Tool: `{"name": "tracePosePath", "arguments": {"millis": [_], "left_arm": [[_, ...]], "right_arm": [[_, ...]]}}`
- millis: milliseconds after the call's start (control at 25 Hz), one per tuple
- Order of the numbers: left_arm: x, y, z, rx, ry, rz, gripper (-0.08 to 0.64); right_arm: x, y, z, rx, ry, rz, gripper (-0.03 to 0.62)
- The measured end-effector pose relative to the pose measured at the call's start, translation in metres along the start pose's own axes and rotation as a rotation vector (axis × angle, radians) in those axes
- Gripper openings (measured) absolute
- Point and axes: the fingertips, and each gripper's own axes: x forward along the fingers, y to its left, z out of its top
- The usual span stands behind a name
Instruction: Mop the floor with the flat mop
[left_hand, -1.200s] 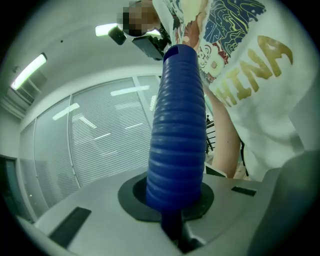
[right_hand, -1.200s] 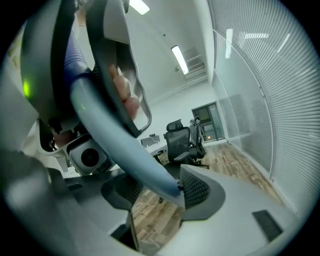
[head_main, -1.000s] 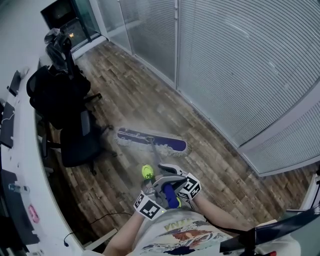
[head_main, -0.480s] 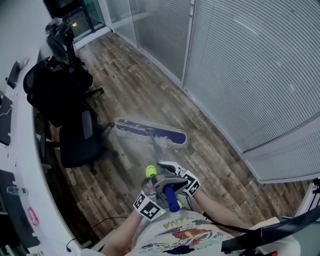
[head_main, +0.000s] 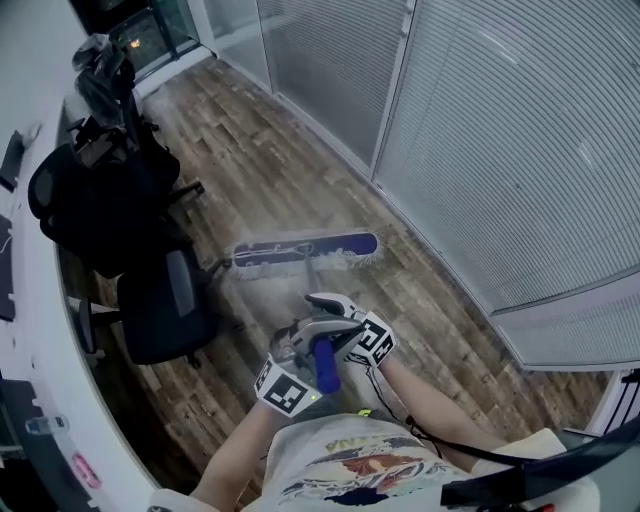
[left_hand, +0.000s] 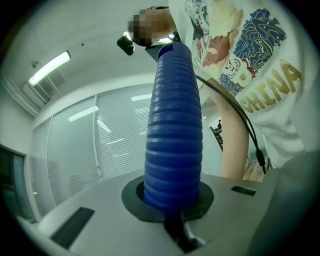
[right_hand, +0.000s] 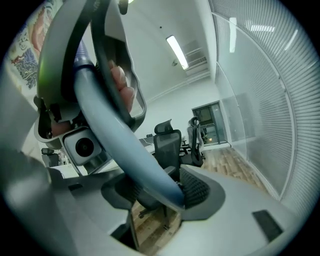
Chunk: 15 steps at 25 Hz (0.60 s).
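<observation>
The flat mop's blue head (head_main: 305, 249) with its pale fringe lies on the wooden floor (head_main: 270, 170), nearly level across the head view. Its grey pole (head_main: 314, 290) runs back to my two grippers in front of the person's body. My left gripper (head_main: 312, 366) is shut on the ribbed blue grip (left_hand: 172, 125) at the pole's near end, which fills the left gripper view. My right gripper (head_main: 328, 322) holds the pole just ahead of it. In the right gripper view the grey pole (right_hand: 120, 140) crosses slantwise between the jaws and presses on a black pad.
Two black office chairs (head_main: 165, 300) (head_main: 95, 195) stand left of the mop head, beside a long white desk (head_main: 35, 340). A glass wall with blinds (head_main: 500, 150) runs along the right. A cable (head_main: 420, 440) trails along the person's right arm.
The mop head has slid farther away across the floor and swung from slanting to nearly level. Both grippers moved forward with the handle, and the chairs now sit closer at the left.
</observation>
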Motion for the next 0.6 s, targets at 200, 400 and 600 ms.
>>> {"name": "tracePosePath", "arguments": {"millis": [200, 400, 600], "left_arm": [[-0.005, 0.075, -0.036, 0.011, 0.003, 0.026, 0.012], [-0.005, 0.128, -0.069, 0.034, 0.013, 0.049, 0.012], [0.009, 0.132, -0.092, 0.055, 0.035, 0.015, 0.012]], "right_arm": [[0.058, -0.056, 0.016, -0.016, 0.004, -0.019, 0.216], [0.1, -0.104, 0.022, -0.031, 0.029, -0.034, 0.218], [0.106, -0.129, 0.011, -0.033, 0.097, -0.046, 0.218]]}}
